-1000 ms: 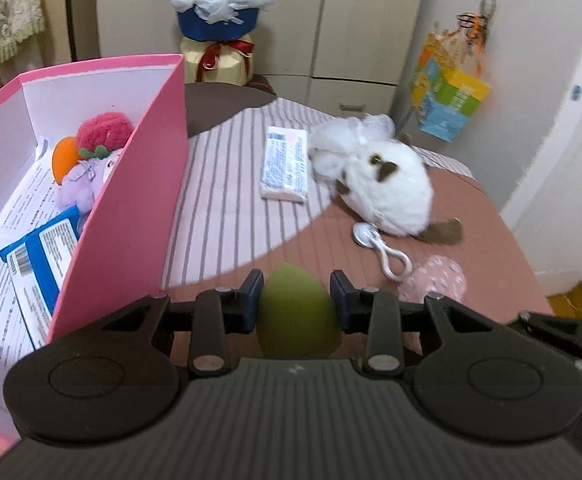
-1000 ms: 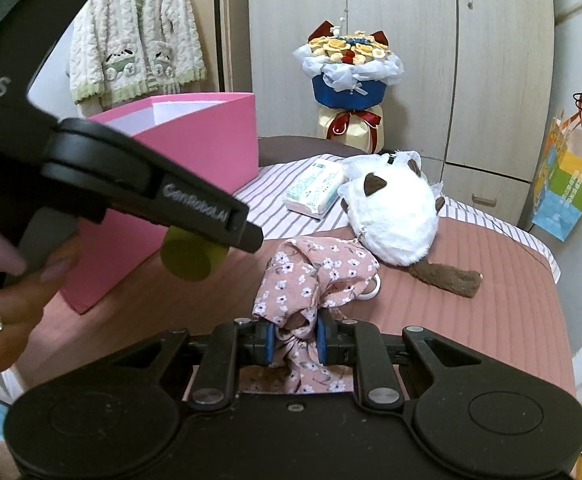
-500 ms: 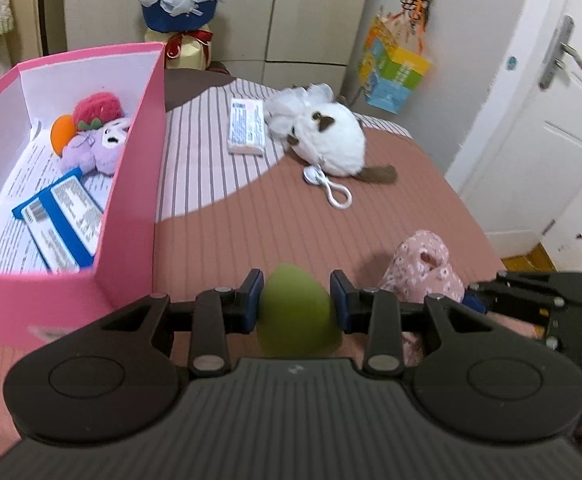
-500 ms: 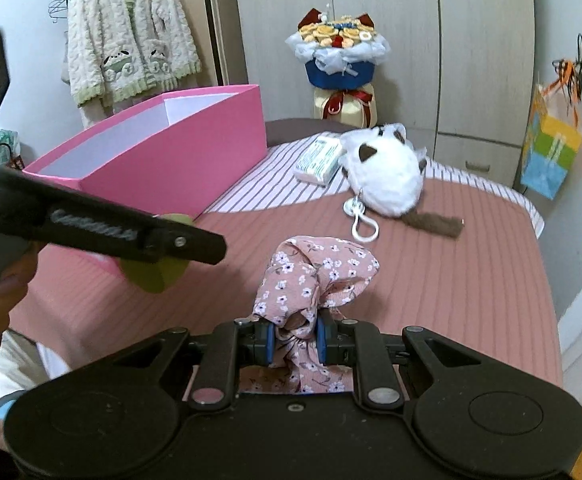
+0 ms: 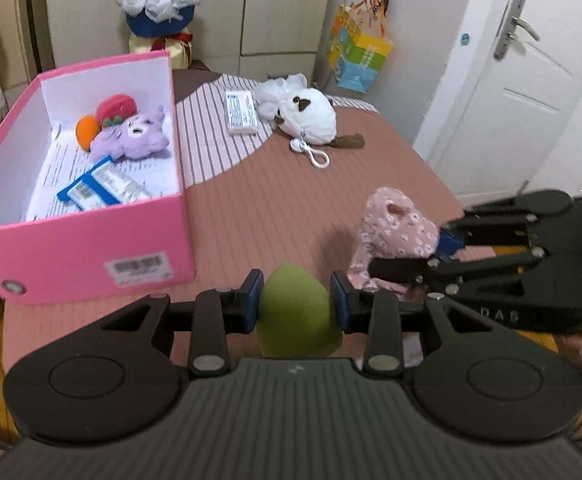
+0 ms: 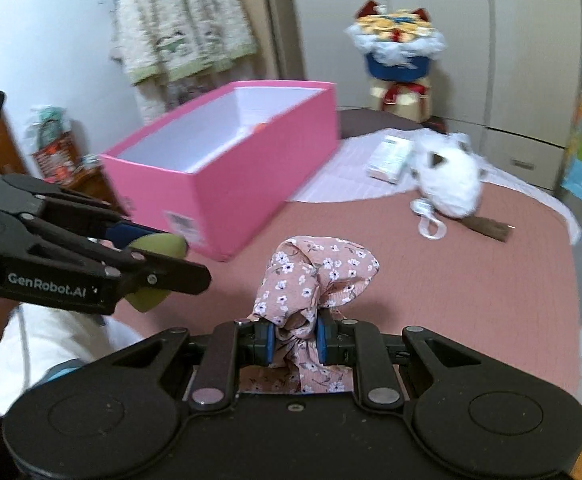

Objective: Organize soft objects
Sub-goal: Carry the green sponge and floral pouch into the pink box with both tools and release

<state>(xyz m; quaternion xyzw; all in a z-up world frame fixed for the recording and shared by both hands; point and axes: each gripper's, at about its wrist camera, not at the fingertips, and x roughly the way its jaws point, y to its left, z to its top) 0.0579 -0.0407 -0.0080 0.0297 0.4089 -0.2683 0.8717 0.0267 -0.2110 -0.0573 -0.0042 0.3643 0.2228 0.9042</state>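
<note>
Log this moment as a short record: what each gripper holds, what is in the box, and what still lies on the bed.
left gripper: shut on green sponge
right gripper: shut on floral cloth
pink box: open; holds purple plush, red and orange plush pieces, blue-edged packets, printed paper
on bed: white plush with clip, tissue pack

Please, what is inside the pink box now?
Inside the pink box lie a purple plush toy, a red and an orange soft piece behind it, blue-and-white packets and printed paper. The near corner behind the front wall is hidden.
</note>
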